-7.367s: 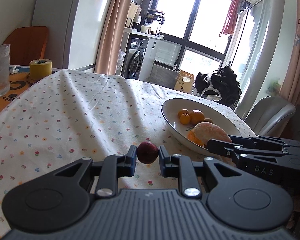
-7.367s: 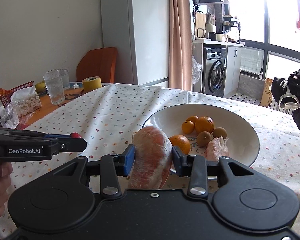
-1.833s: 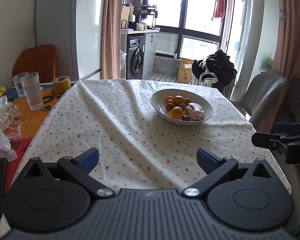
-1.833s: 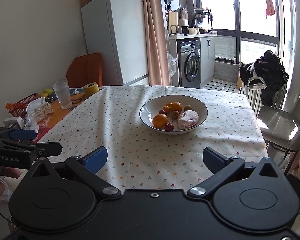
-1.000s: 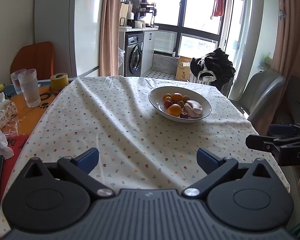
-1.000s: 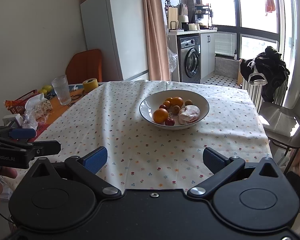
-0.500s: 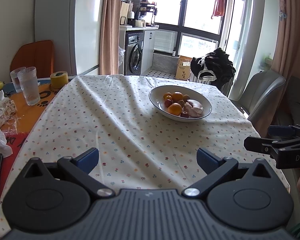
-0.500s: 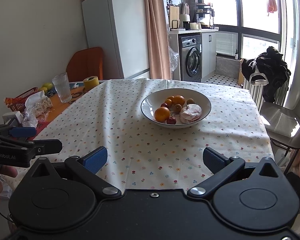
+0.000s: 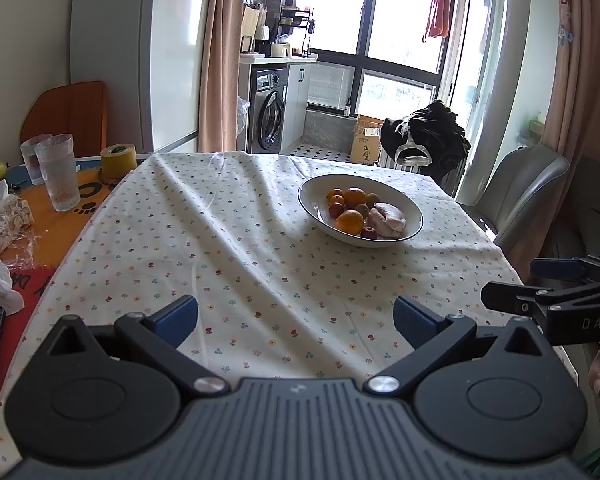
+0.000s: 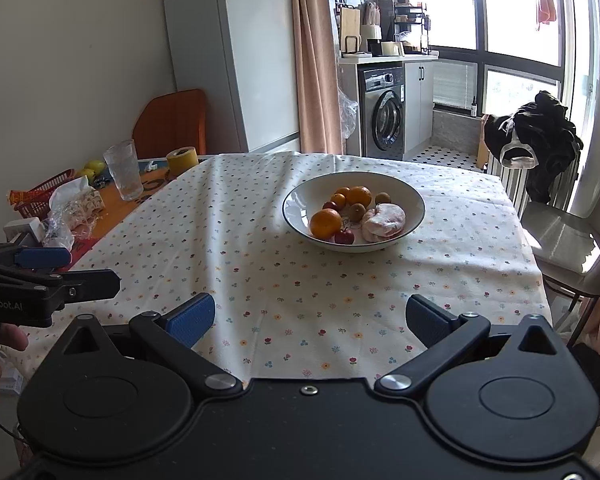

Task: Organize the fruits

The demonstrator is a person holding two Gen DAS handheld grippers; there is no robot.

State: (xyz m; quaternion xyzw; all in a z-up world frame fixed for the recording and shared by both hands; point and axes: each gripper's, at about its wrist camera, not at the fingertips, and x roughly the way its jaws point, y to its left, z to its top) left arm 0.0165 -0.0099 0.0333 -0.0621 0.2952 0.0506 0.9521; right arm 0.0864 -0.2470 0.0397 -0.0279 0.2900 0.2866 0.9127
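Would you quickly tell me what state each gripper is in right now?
Left gripper: open, holding nothing, above the tablecloth.
Right gripper: open, holding nothing, short of the bowl.

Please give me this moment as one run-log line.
left gripper: open, empty | right gripper: open, empty | fruits: in bowl

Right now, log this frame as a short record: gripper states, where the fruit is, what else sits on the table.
left gripper: open, empty, held back from the table
right gripper: open, empty
fruit: oranges, small red and brown fruits, peeled pinkish citrus segment, all in the white ceramic bowl
surface: floral tablecloth
off to the left: clear drinking glass, yellow tape roll
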